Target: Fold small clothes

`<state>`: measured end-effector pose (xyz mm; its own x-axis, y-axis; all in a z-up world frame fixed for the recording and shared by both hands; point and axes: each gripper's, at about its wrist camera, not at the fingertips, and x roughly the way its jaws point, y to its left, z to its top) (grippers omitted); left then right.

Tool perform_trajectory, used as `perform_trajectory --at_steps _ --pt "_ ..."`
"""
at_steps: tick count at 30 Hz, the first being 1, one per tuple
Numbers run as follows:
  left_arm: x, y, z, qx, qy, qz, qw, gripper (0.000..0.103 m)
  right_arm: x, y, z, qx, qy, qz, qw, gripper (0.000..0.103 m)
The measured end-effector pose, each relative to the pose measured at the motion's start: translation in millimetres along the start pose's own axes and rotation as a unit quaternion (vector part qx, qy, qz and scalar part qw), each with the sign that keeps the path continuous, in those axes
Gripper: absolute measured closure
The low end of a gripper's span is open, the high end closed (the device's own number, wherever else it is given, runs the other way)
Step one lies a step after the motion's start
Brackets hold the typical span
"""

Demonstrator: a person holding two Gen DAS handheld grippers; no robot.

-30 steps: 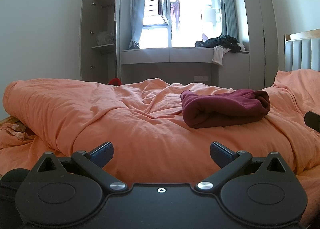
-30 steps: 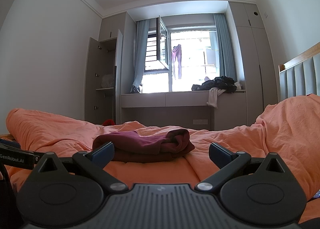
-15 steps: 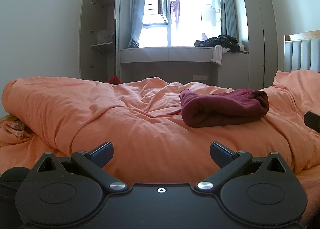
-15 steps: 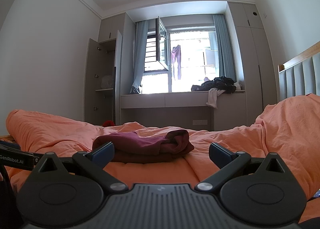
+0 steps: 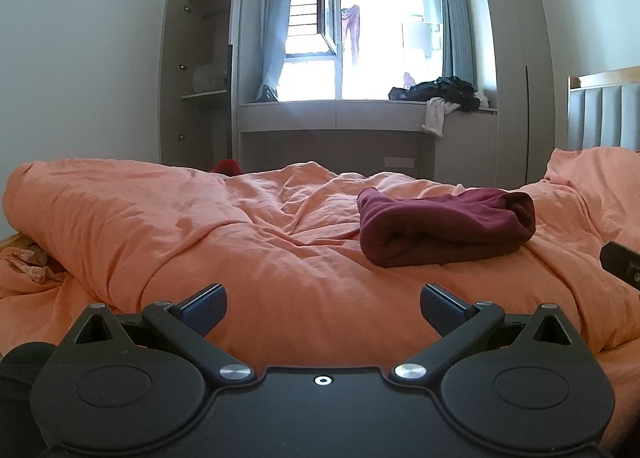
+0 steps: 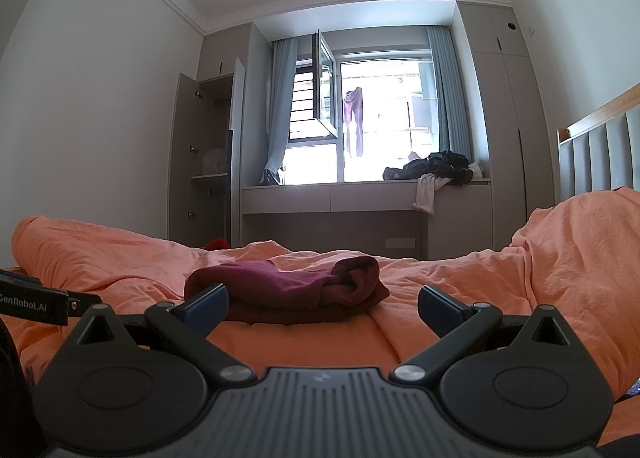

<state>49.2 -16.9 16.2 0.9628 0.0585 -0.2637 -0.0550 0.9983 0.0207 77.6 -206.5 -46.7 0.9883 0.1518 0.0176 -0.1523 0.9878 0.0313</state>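
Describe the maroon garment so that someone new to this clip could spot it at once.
Start at the bed's rumpled orange duvet, which fills the lower room. On it, ahead of both open hand-held grippers, lies the maroon garment, a folded bundle. It is the only dark red item on the duvet; the other clothes pile sits by the window.

Low bed-level views toward shared window

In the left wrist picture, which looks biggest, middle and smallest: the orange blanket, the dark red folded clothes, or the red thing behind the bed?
1. Orange blanket, biggest by far.
2. Dark red folded clothes.
3. Red thing, smallest, though it is mostly hidden and farther away, so its true size is unsure.
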Motion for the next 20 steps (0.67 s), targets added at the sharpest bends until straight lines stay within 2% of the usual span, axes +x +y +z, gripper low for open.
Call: perform_trajectory --at_steps 20 --pt "6.9 -1.5 -1.2 0.001 0.009 -0.002 1.0000 0.000 0.3 -0.7 -1.7 -0.001 0.001 0.000 1.000 0.000"
